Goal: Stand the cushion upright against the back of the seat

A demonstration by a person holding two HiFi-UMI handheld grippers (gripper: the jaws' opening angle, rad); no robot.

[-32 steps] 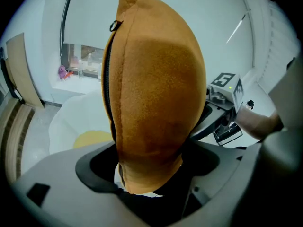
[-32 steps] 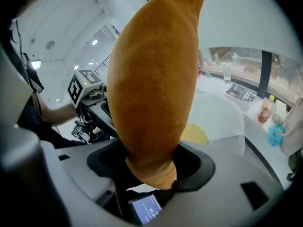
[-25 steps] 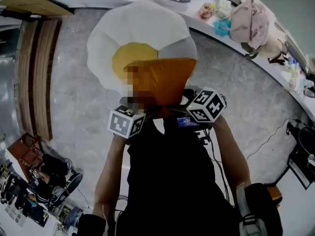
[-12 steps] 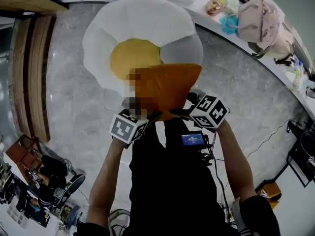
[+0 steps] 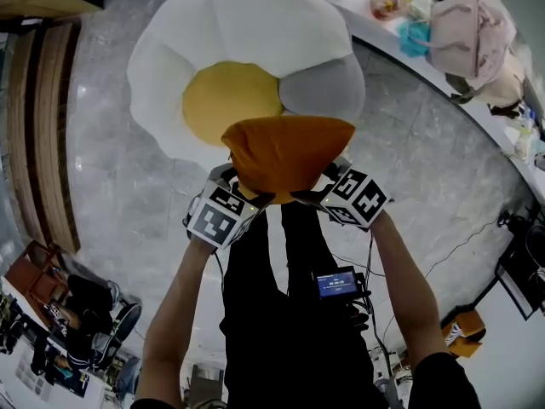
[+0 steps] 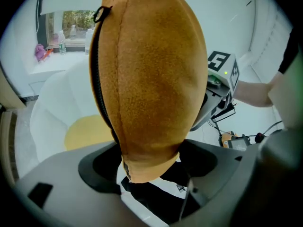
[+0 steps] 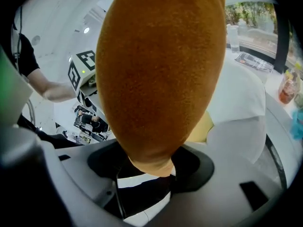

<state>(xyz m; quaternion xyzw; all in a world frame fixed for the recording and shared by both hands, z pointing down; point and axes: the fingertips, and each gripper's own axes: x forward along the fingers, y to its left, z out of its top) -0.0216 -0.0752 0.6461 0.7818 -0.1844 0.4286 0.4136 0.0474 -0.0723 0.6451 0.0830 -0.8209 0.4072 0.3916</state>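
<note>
Head view: a white seat (image 5: 247, 49) shaped like a fried egg, with a yellow yolk patch (image 5: 226, 100), sits on a grey floor. Nothing rests on it. An orange cushion (image 5: 288, 152) is held in the air over the seat's near edge, pinched at its two lower corners by my left claw (image 5: 232, 192) and my right claw (image 5: 330, 186). Along the counter (image 5: 383, 37) behind the seat's far right edge slumps a beige bag (image 5: 464, 41). A small blue screen (image 5: 337, 283) on my chest has print too small to read.

Left gripper view: my left claw (image 6: 149, 162) is closing on the cushion's bottom corner, which fills the gap. A dark zip (image 6: 97, 79) runs up the cushion's edge. The right claw's marker cube (image 6: 222, 67) carries black-and-white squares.

Right gripper view: my right claw (image 7: 151, 167) pinches the other corner between wide-set jaws, with the seat beyond.
</note>
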